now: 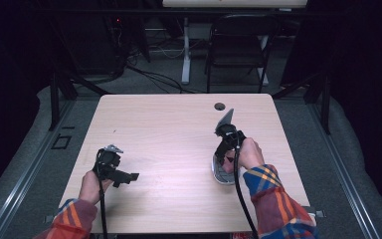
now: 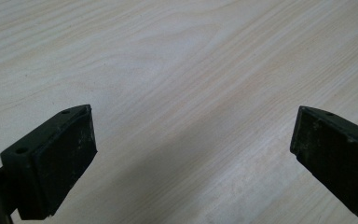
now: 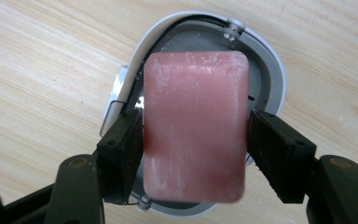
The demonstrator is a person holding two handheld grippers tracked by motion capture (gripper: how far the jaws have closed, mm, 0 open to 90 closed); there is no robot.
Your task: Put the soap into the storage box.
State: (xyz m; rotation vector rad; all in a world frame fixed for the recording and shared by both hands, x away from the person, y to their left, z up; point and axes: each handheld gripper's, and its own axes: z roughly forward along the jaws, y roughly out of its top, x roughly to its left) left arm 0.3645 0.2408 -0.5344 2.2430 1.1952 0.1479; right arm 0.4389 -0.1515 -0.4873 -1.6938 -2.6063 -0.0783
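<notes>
Gripping the soap (image 3: pixel 195 126), right gripper (image 3: pixel 195 149) clamps its sides just over the dish (image 3: pixel 272 77); can't tell if it's touching or lifted yet. Left gripper (image 2: pixel 193 154) is idle w/ jaws spread above bare table (image 2: pixel 177 60). Grasp done, transfer probably left.

Left gripper (image 1: pixel 113 167): held low over the table (image 1: pixel 169 129), near its left front corner; jaws spread wide apart, nothing between them. Left hand (image 1: pixel 90 186): wrapped round the grip, plaid sleeve behind. Right gripper (image 3: pixel 196 154): pointed steeply down toward the table, jaws pressed on both sides of a pink bar (image 3: pixel 195 126). Right hand (image 1: pixel 248 154): clasping the handle, forearm angled inward.
</notes>
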